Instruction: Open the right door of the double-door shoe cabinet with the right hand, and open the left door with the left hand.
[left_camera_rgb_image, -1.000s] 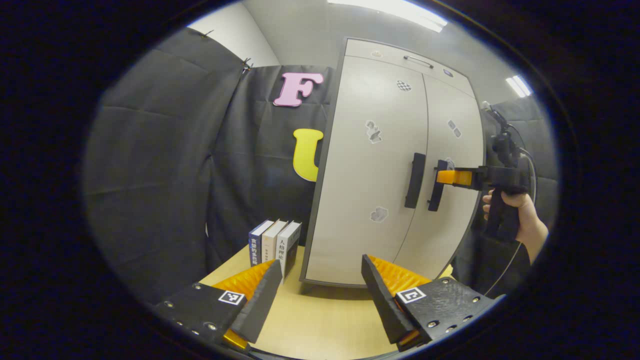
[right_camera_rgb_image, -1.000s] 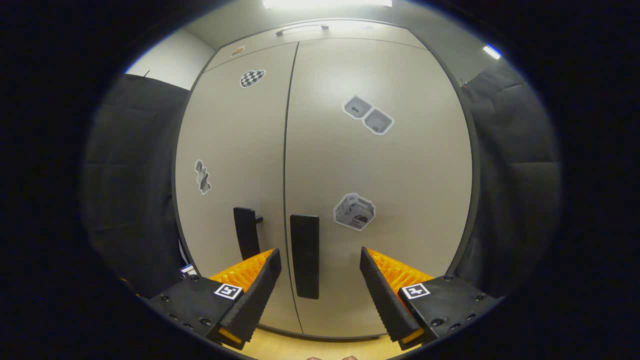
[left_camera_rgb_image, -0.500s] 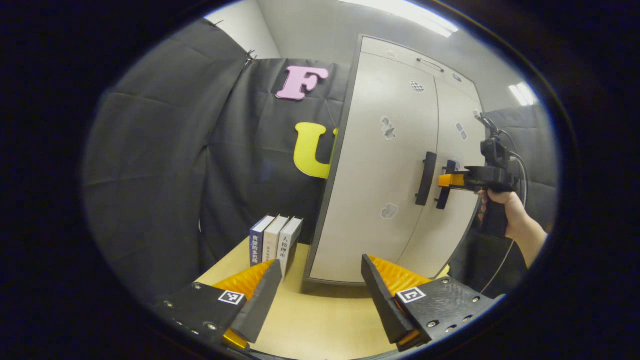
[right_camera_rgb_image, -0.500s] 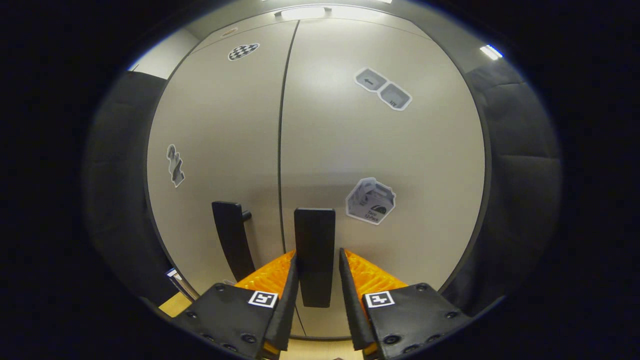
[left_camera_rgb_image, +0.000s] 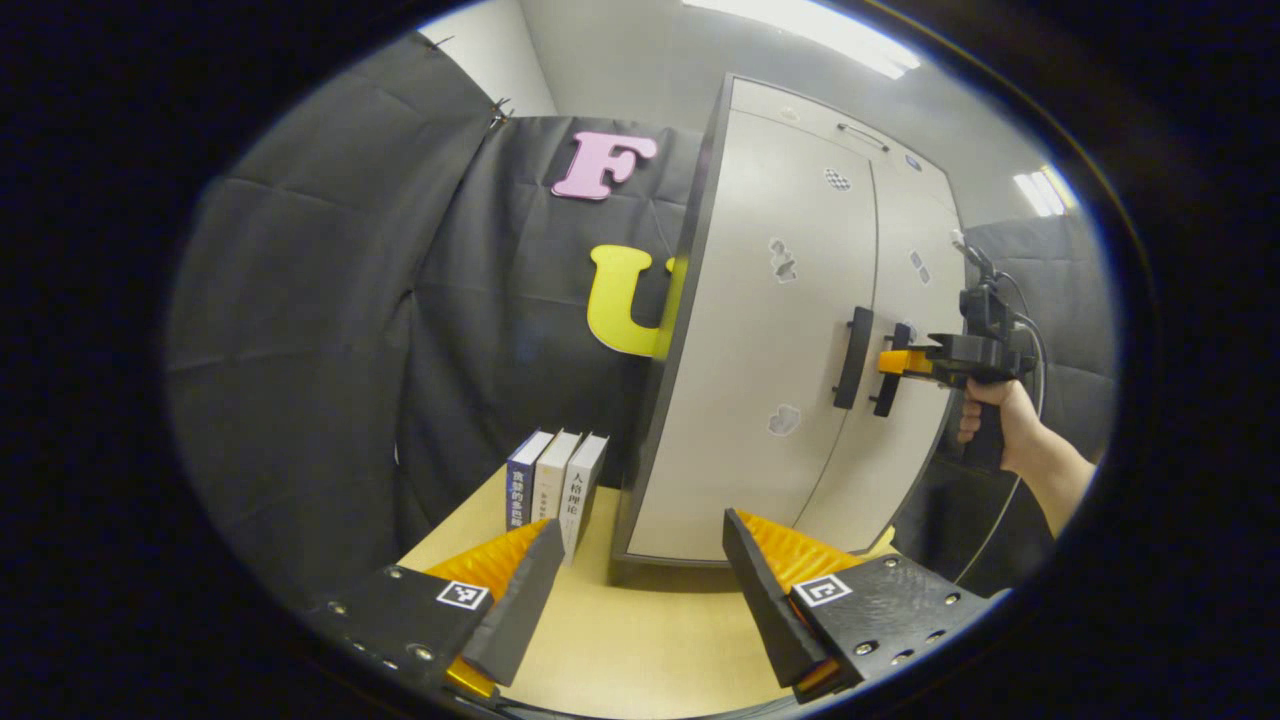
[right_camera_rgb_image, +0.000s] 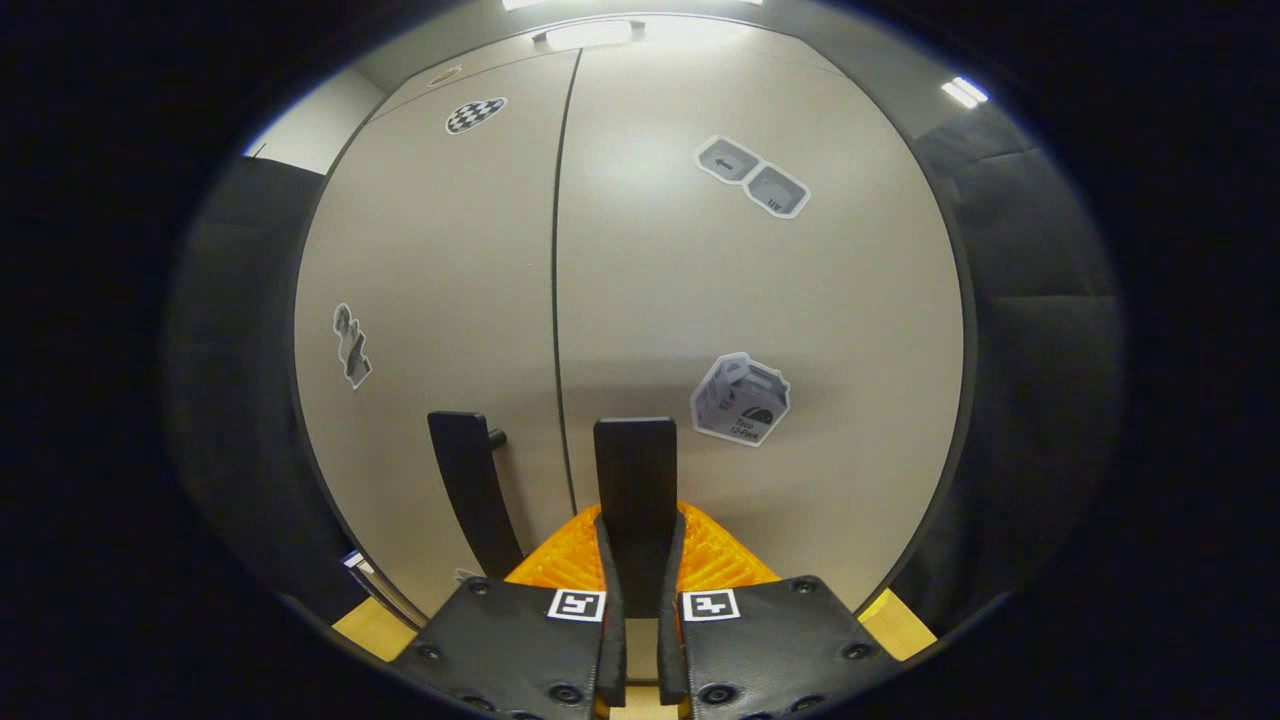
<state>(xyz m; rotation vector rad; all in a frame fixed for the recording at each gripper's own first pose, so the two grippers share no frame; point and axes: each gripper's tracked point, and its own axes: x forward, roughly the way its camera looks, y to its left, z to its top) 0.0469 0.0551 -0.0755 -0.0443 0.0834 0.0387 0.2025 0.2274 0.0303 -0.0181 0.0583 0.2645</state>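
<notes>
A beige double-door shoe cabinet (left_camera_rgb_image: 770, 330) stands on a wooden table, both doors shut. In the right gripper view my right gripper (right_camera_rgb_image: 636, 560) is shut on the right door's black handle (right_camera_rgb_image: 634, 470), one finger on each side of it. The left door's black handle (right_camera_rgb_image: 468, 480) stands free beside it. From the left gripper view that same right gripper (left_camera_rgb_image: 905, 362), held by a hand (left_camera_rgb_image: 995, 425), clamps the right handle (left_camera_rgb_image: 888, 372), with the left handle (left_camera_rgb_image: 852, 358) next to it. My left gripper (left_camera_rgb_image: 640, 585) hangs open, low over the table and well short of the cabinet.
Three books (left_camera_rgb_image: 555, 485) stand upright on the wooden table (left_camera_rgb_image: 640, 650) left of the cabinet. Black cloth walls close in on both sides. A drawer with a metal pull (left_camera_rgb_image: 862, 132) tops the cabinet.
My right gripper went from open in front of the right handle to shut on it. The left gripper view swung a little left; the left gripper stayed open.
</notes>
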